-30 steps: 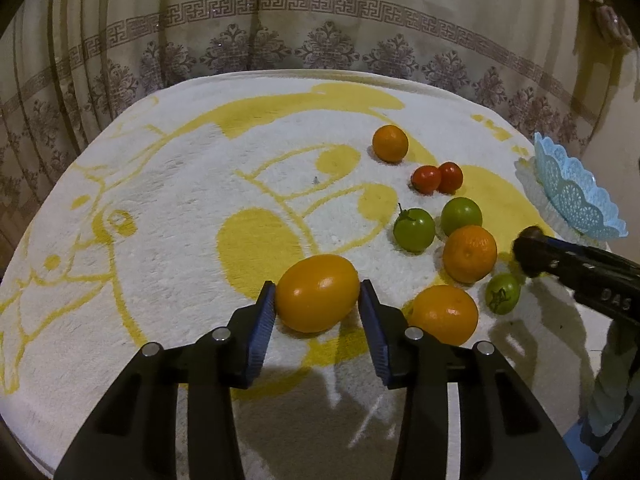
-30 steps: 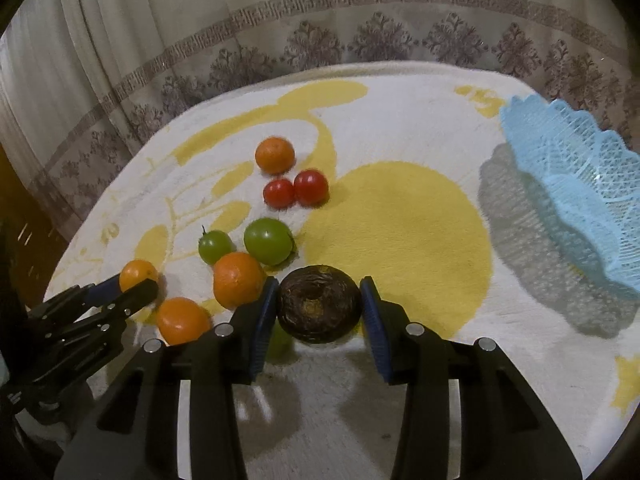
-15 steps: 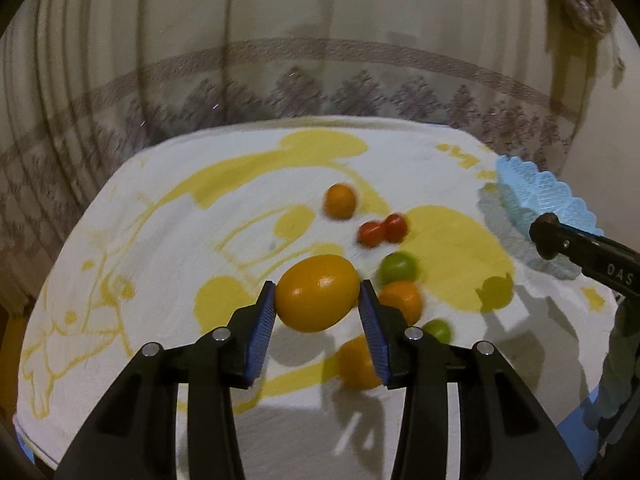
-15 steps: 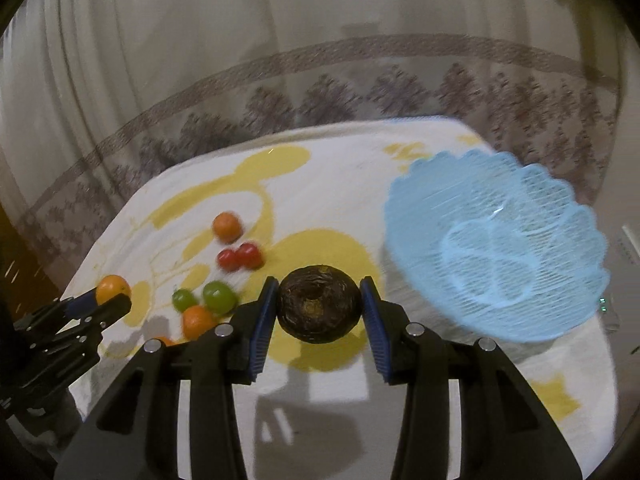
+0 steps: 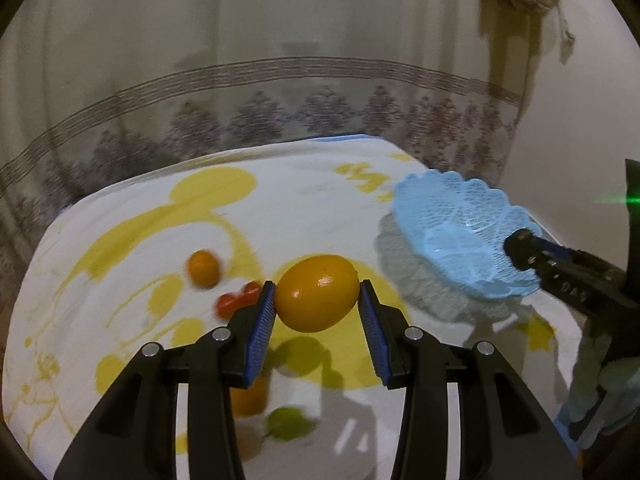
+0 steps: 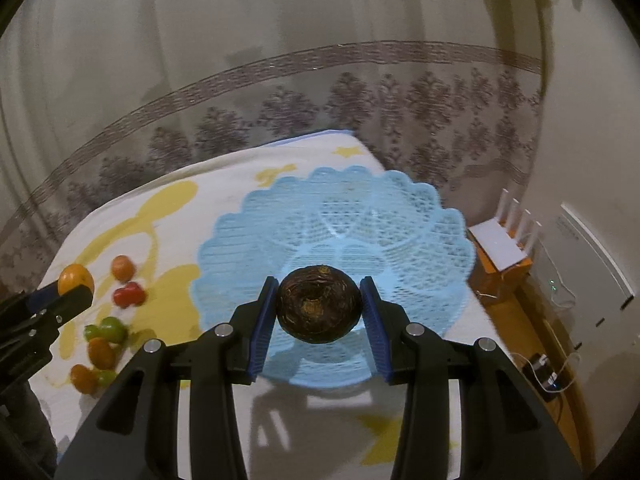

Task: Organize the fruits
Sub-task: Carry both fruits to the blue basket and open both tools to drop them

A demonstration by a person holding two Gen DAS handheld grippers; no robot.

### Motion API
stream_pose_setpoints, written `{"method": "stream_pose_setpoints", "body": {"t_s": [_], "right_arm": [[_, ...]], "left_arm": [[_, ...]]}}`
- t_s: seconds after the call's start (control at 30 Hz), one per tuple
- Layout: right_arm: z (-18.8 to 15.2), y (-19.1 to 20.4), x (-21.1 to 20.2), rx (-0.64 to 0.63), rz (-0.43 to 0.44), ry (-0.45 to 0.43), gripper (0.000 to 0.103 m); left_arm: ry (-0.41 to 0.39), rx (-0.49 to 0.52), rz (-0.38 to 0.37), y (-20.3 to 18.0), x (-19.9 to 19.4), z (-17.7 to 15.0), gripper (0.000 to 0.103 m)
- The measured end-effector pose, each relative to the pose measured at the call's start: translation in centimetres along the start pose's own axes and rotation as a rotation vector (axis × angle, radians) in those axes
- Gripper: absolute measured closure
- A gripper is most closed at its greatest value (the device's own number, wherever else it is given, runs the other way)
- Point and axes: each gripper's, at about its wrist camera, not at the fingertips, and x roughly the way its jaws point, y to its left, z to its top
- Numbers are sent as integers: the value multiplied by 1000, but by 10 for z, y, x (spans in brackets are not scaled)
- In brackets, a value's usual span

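Note:
My left gripper (image 5: 318, 306) is shut on an oval orange fruit (image 5: 318, 292), held above the white and yellow cloth (image 5: 280, 200). To its right stands the empty light blue lattice basket (image 5: 460, 232). My right gripper (image 6: 319, 308) is shut on a dark brown round fruit (image 6: 319, 306), held over the near side of the basket (image 6: 336, 224). The right gripper's tip (image 5: 520, 250) shows over the basket in the left wrist view. The left gripper (image 6: 72, 286) with its orange fruit appears at the left edge of the right wrist view.
Several loose fruits lie left of the basket: a small orange (image 5: 204, 268), two red tomatoes (image 6: 128, 294), green ones (image 6: 108, 330) and more oranges (image 6: 100, 352). A patterned curtain (image 6: 320, 100) hangs behind. A white router (image 6: 504, 244) and cables sit past the right edge.
Both grippers rose and swung right with their fruits. The right one went from beside the fruit pile to over the basket. The left one lifted its orange fruit off the cloth.

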Motion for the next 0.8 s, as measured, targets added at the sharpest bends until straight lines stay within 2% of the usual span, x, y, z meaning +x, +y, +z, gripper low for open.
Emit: {"method": "stream_pose_setpoints", "body": {"t_s": [0.3,0.53,0.57,0.6,0.63,0.67,0.7,0.73,0.8], "right_arm": [[-1,-18,7,25,-27,-4,60],[0,-27,5,51,-41,-21,60],[0,-29,4,57,-45,-25,59],[0,-30,3,62,-46,-28,54],[1,-31,2,66,-46,-33,50],[1,-32,0,71,-49,-42,43],[1,-32,-1,74,-54,-53,41],[1,-33,-3,76,-60,-63,41],[1,-33,-6,79,-69,-75,41]], "left_arm": [[3,78,-97,-53,32,26,61],[19,116,-137,-77,53,34,61],[21,122,-141,-79,55,34,61],[19,131,-144,-81,56,33,60],[15,147,-142,-84,57,33,56],[5,160,-137,-85,55,32,35],[-13,171,-130,-86,54,32,25],[-48,176,-116,-86,49,31,20],[-68,181,-102,-85,45,32,20]]}}
